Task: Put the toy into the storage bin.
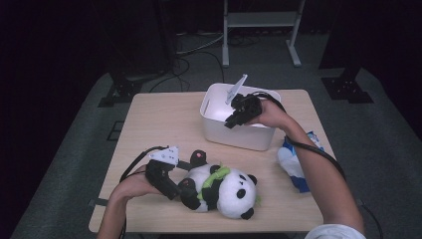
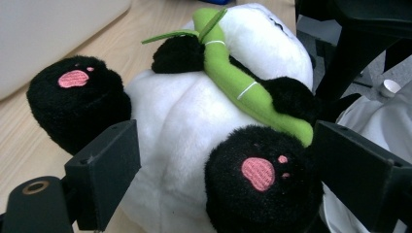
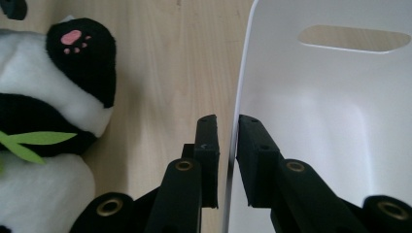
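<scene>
Pinching near wall of white bin [image 1: 238, 135] at desk's far edge with right gripper [image 1: 230, 121]; left gripper [image 1: 185, 188] spread wide around panda [image 1: 224, 186] foot, near edge.

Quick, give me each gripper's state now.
Left gripper: open, jaws either side of the toy panda.
Right gripper: shut on the white bin's wall.

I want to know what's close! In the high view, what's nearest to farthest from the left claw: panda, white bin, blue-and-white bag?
1. Black-and-white plush panda, right at the left claw.
2. White plastic bin, at the table's far middle.
3. Blue-and-white bag, by the right edge.
</scene>
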`<state>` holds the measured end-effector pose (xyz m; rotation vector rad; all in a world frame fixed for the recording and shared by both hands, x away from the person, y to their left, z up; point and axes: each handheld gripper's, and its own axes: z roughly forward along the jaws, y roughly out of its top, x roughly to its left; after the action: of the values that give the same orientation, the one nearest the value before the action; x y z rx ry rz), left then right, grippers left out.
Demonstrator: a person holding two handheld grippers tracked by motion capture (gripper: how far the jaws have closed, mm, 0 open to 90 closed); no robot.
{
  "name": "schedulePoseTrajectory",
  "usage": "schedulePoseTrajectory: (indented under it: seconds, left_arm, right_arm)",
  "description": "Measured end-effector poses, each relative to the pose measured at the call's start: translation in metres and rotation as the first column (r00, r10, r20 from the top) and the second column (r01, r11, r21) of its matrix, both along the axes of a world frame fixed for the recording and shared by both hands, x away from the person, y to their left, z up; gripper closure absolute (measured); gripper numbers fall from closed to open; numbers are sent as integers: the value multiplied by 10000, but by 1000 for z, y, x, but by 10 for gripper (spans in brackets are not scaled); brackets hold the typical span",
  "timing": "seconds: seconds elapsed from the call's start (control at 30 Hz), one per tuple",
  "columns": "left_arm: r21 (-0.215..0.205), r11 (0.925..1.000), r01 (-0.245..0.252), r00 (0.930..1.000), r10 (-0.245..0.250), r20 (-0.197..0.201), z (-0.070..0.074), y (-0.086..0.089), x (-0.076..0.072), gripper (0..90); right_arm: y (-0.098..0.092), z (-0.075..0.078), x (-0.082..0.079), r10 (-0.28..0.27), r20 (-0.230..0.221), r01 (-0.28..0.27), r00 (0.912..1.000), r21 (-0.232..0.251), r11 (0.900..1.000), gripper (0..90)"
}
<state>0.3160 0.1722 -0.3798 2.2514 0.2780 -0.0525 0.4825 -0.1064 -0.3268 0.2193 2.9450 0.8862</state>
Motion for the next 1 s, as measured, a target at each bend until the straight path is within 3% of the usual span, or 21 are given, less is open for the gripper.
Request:
schedulePoseTrajectory:
  seconds: [0.2,0.4,0.6,0.77,1.0]
  left_arm:
    - [116,9998,188,9998,-187,-64,-1,-4,-2,103]
    - [165,9997,184,9998,-182,-86,-2,-5,-3,103]
    - [247,9994,230,9997,-229,-51,-2,-5,-3,102]
    - [215,9995,215,9998,-214,-66,-3,-5,-3,102]
    - [188,9996,206,9998,-205,-78,-3,-7,-5,102]
  right_arm:
    - [8,1,-14,440,57,-440,9990,-37,9990,778]
    - [12,2,-25,520,40,-521,9986,188,9985,776]
    - [-2,-4,-32,169,151,-166,9997,-220,9996,809]
    - [-8,-5,-37,-129,312,132,9994,-100,9999,856]
    - [-5,-5,-48,-46,357,46,9994,1,10000,865]
